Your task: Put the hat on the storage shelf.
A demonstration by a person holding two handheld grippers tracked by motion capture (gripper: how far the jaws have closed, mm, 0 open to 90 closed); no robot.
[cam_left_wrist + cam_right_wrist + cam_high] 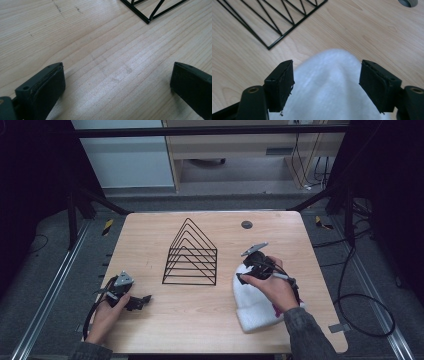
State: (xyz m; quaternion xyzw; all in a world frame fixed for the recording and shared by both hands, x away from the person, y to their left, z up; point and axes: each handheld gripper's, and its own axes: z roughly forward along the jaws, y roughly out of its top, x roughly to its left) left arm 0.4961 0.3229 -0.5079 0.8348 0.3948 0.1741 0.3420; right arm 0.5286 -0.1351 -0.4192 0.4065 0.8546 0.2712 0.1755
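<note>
White fleece sat low on the right side of the table (150,225): a hat (255,307), lying flat near the front edge, its rounded crown pointing toward the rack (190,255). The right gripper (246,270) was poised over that crown, and in the right gripper view its jaws stood apart with the hat (329,87) between them, the pads clear of the fabric on both sides. The black wire rack (274,20) stood just beyond the hat, not touching it, and a small grey disc (246,224) lay in the tabletop farther back.

Over on the left, the left gripper (142,301) rested low near the front edge, well apart from the hat. Its jaws were wide apart too, with only bare wood between them, and a corner of the rack (150,12) lay ahead.
</note>
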